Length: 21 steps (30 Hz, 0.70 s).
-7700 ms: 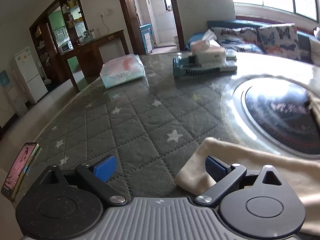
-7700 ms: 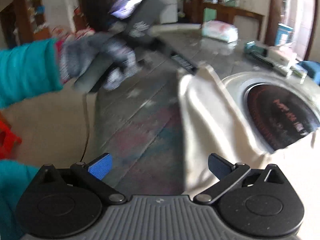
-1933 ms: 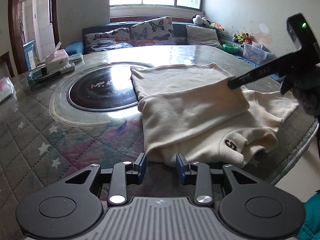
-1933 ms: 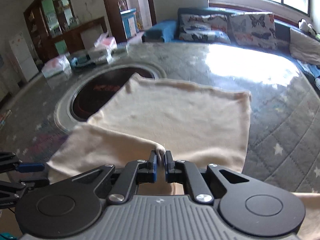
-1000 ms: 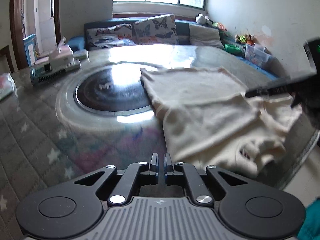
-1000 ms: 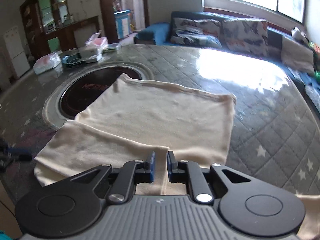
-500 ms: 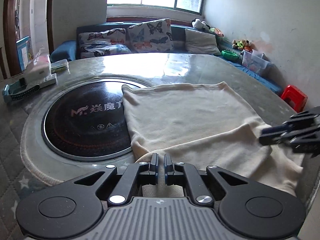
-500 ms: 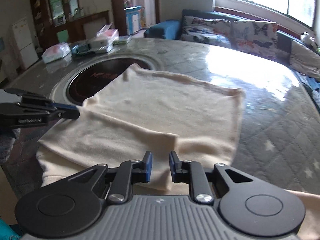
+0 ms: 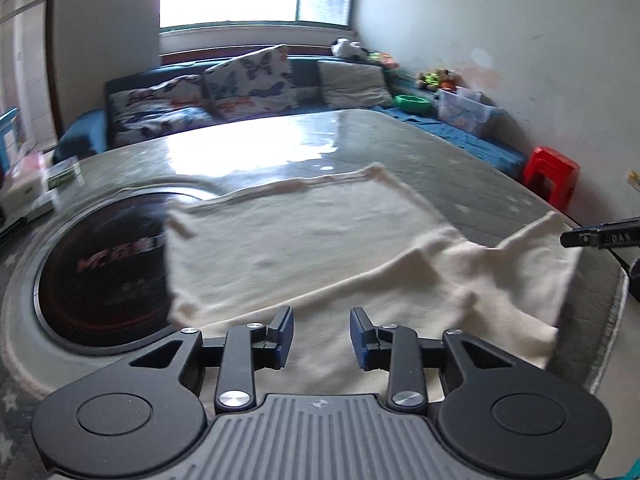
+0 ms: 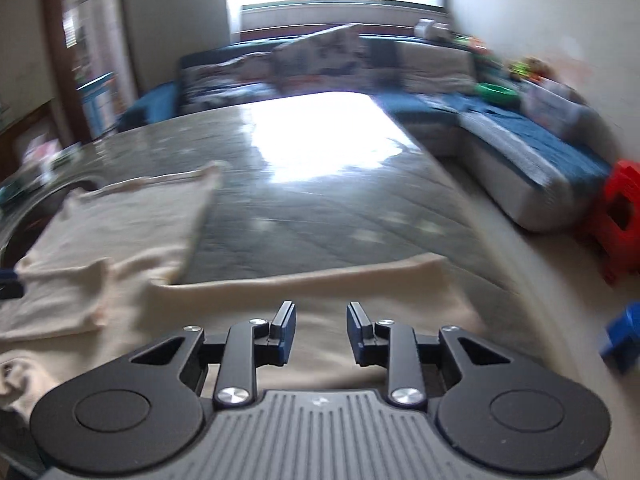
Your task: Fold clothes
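Note:
A cream garment [image 9: 304, 240] lies spread on the quilted table, with one fold laid across its near half and a sleeve reaching right. My left gripper [image 9: 320, 336] hovers open just above its near edge, nothing between the fingers. The other gripper's tip [image 9: 600, 236] shows at the right edge of the left wrist view. In the right wrist view the cream garment [image 10: 120, 240] fills the left and the sleeve [image 10: 320, 280] runs across in front. My right gripper [image 10: 318, 330] is open over the sleeve, holding nothing. The view is motion-blurred.
A round dark hotplate [image 9: 100, 264] is set into the table at left, partly under the garment. A tissue box [image 9: 24, 188] stands at the far left. Beyond the table are a sofa with cushions [image 9: 248, 80] and a red stool [image 9: 552, 176]; the table edge [image 10: 520, 248] curves right.
Both grippers have opened since half a second ago and released the cloth. The fold now rests on the garment. The right gripper has swung right, toward the sleeve.

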### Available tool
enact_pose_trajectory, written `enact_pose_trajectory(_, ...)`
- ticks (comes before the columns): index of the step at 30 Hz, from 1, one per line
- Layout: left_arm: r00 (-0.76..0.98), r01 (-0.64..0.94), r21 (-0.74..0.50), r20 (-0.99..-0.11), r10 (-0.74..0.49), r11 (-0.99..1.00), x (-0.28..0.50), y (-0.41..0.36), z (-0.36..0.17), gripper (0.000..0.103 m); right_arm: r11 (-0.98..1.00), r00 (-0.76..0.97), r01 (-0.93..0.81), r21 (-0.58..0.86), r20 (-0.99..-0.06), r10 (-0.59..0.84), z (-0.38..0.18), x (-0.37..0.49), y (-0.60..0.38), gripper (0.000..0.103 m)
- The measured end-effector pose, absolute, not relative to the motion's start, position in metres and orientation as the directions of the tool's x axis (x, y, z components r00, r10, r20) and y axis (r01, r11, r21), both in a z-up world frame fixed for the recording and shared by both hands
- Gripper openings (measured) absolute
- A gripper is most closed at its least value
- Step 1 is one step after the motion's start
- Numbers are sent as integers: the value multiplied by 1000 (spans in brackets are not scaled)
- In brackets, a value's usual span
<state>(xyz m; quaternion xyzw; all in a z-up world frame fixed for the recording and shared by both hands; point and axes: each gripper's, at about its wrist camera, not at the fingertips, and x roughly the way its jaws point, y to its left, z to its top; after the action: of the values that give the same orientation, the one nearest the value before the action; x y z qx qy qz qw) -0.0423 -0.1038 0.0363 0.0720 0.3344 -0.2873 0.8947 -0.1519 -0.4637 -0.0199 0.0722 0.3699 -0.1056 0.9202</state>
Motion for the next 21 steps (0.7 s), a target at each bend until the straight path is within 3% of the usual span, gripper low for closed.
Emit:
enact_pose_trajectory(5,609,574,-41,-647,-459,818,-47,-116,36,47,925,692,373,77,-687,-222,-30,-171,-502,35)
enact_pose_trajectory(10,607,583,-19,-654,-451,812,-51,-127,36,57,887,682,447,112,-685,-257,-39,-181,-528,35)
enact_pose_trajectory(19,623,571,12,-658,-423,821,-55,-133,38,66,863,696,474,172,-674,-248,-53,-178,-541,34)
enact_pose_trajectory(20,625,568,14,-658,-420,823,-56,-133,38,67,863,698,475,176,-671,-247,-53,-178,-541,31)
enact_pose_trajectory(21,626,567,16,-658,-418,824,-56,-133,38,67,862,701,475,180,-669,-247,-54,-178,-542,20)
